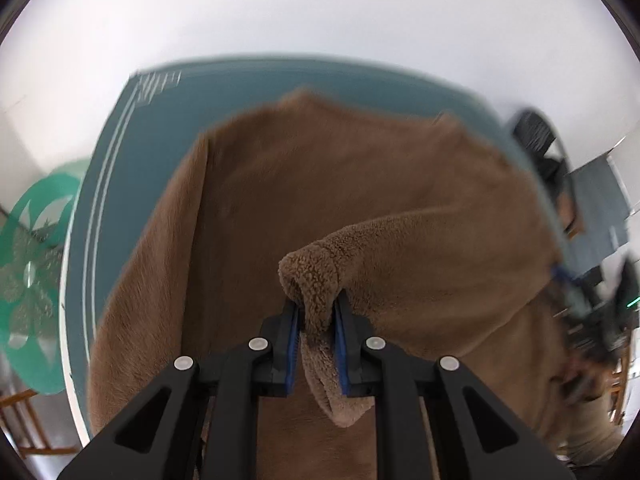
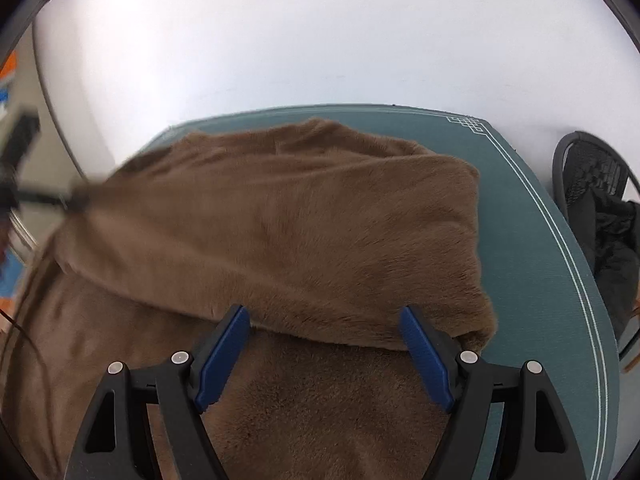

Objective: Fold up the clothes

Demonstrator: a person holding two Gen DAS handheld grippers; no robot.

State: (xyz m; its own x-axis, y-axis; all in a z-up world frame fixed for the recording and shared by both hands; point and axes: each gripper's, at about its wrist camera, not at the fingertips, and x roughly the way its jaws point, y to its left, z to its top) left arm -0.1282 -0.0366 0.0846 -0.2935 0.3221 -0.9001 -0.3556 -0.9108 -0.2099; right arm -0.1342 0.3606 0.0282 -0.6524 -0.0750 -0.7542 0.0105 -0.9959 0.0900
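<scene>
A brown fleece garment [image 1: 320, 184] lies spread over a teal mat [image 1: 120, 184]. My left gripper [image 1: 316, 312] is shut on a bunched edge of the fleece, which rises as a fuzzy ridge between its blue pads [image 1: 293, 332]. The right wrist view shows the same garment [image 2: 280, 220] with one layer folded over another on the mat [image 2: 532, 264]. My right gripper [image 2: 324, 320] hangs open just above the fold's near edge, nothing between its blue pads [image 2: 424, 352]. The other gripper [image 1: 592, 312] shows blurred at the right edge of the left wrist view.
A black mesh chair [image 2: 596, 208] with dark cloth on it stands right of the mat. The white table [image 2: 320, 40] extends beyond the mat. A green patterned object [image 1: 36, 264] sits to the left. A blurred dark tool [image 2: 24, 176] is at the far left.
</scene>
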